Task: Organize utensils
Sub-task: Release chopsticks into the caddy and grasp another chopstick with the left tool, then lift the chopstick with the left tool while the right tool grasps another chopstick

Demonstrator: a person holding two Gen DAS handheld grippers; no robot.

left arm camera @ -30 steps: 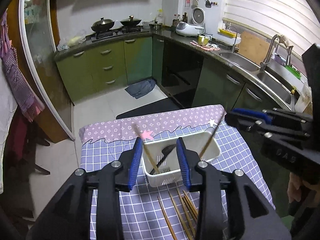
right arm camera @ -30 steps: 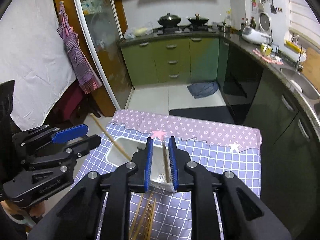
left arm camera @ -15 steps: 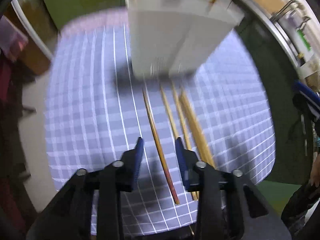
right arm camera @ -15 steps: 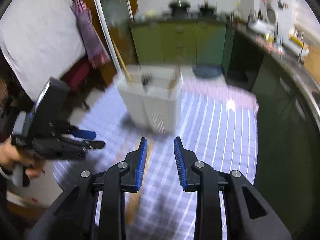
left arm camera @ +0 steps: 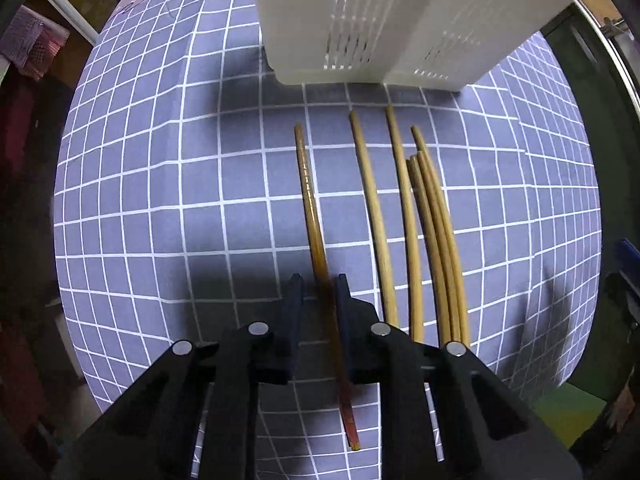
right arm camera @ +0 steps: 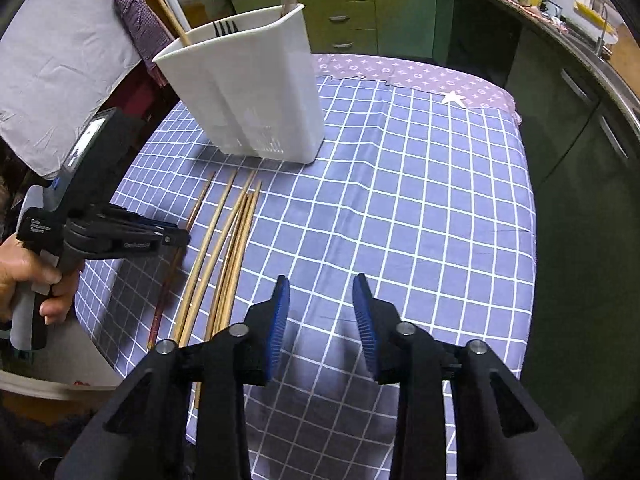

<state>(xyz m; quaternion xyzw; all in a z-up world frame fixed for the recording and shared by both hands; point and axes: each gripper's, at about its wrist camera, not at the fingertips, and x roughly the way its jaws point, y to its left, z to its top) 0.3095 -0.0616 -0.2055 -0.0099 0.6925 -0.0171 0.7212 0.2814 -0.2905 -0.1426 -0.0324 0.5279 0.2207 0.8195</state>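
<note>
Dark chopstick (left arm camera: 316,220): light, stiff, slick, prone to rolling; best gripped mid-shaft. Left tool (left arm camera: 317,280) is closing around it, pads not yet pressing; paler chopsticks (left arm camera: 432,216) at 3 o'clock.

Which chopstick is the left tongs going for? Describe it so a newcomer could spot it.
On the blue checked tablecloth, in front of the white plastic utensil caddy, several chopsticks lie side by side. The target is the dark reddish-brown chopstick at the left end of the row, between the closing left tongs. It lies apart from the pale bamboo chopsticks and is darker.
</note>
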